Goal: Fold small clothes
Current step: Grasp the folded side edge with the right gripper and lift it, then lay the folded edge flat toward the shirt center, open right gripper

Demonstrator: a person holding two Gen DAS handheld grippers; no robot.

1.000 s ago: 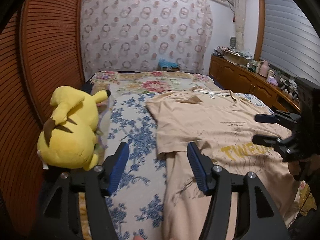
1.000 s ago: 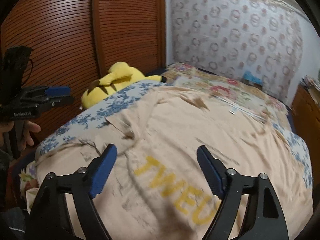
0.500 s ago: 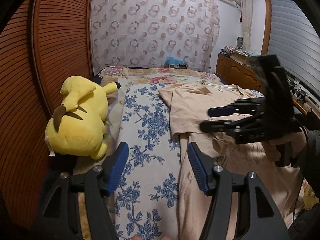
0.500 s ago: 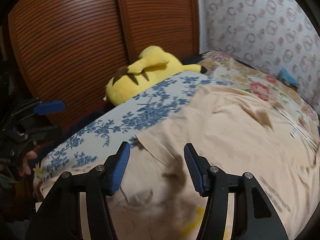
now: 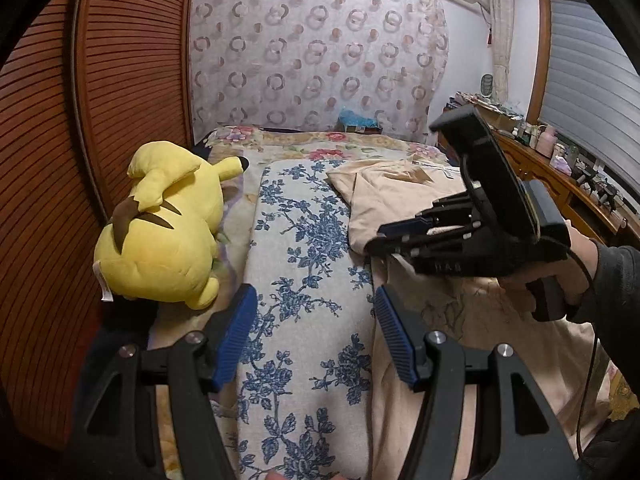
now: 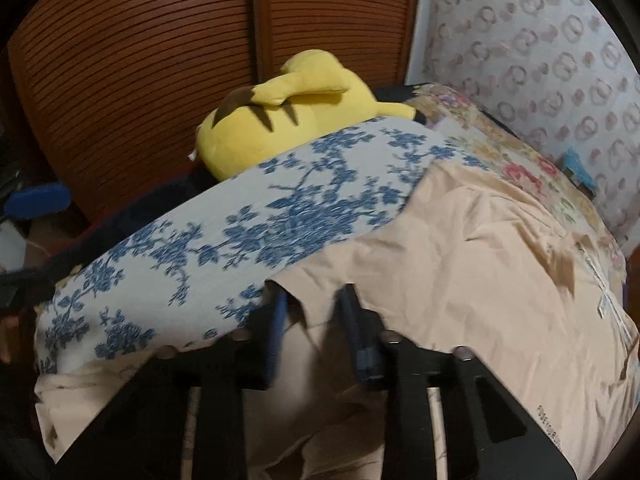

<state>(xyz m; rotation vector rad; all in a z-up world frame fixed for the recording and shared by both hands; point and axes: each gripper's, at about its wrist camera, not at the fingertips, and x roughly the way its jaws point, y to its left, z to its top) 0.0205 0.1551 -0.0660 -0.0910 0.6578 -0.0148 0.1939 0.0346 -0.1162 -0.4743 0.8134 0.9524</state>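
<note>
I have the peach-beige cotton T-shirt [image 5: 404,196] spread across the right half of the bed [image 5: 304,248], lying on a white bedcover printed with blue flowers [image 6: 224,236]. My right gripper [image 6: 316,312] is down at the shirt's left sleeve edge, and its blue-padded fingers [image 6: 352,320] are closing with a fold of that peach fabric between them; in the left wrist view a pale strip of cloth shows in the narrow gap between the fingers, and the person's hand [image 5: 560,272] in a dark sleeve grips the handle. I cannot tell whether the pads are pressing firmly yet.

My left gripper [image 5: 316,332] hovers over the flowered bedcover just left of the shirt's edge, its fingers standing roughly half open with nothing between them.

A yellow plush toy with brown back stripes [image 5: 160,232] lies along the bed's left side, next to the slatted reddish-brown wooden doors [image 6: 160,60].
</note>
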